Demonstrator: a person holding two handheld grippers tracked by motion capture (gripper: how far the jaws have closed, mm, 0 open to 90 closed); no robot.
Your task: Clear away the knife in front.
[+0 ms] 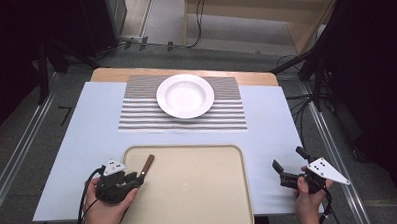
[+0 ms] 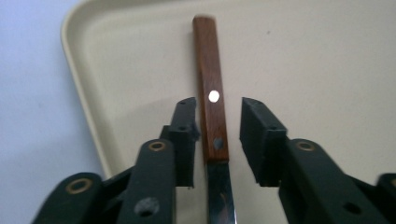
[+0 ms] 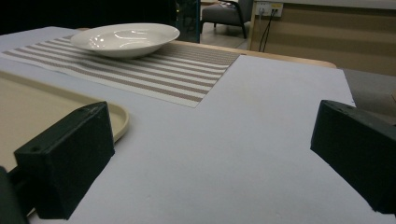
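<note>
**Kid:** What is in front of your left gripper (image 2: 217,135)?

**Me:** A knife (image 2: 212,98). It has a flat brown wooden handle with two round rivets in it, one shiny and one dull. The blade is smooth, bright metal. It lies flat on my tray (image 2: 327,56).

**Kid:** Is your gripper holding it?

**Me:** No. My two black jaws are spread, one on each side of the handle. The left one is just beside the wood. The right one has a small gap. The pads are blocky and dull.

**Kid:** What is the tray like?

**Me:** It is cream plastic, smooth, with round corners and a low raised rim. From the high view, the knife (image 1: 147,165) sits near the tray's (image 1: 199,192) left far corner, and my left gripper (image 1: 138,180) is right at it.

**Kid:** And your other hand?

**Me:** My right gripper (image 1: 288,160) is off to the right, over the pale blue sheet (image 1: 82,136) that covers the table. Its jaws are wide apart and hold nothing.

**Kid:** What is that round thing?

**Me:** A white bowl (image 1: 185,96), glossy and shallow with a wide rim. It sits on a striped mat (image 1: 136,116), grey and white, that looks woven.
</note>
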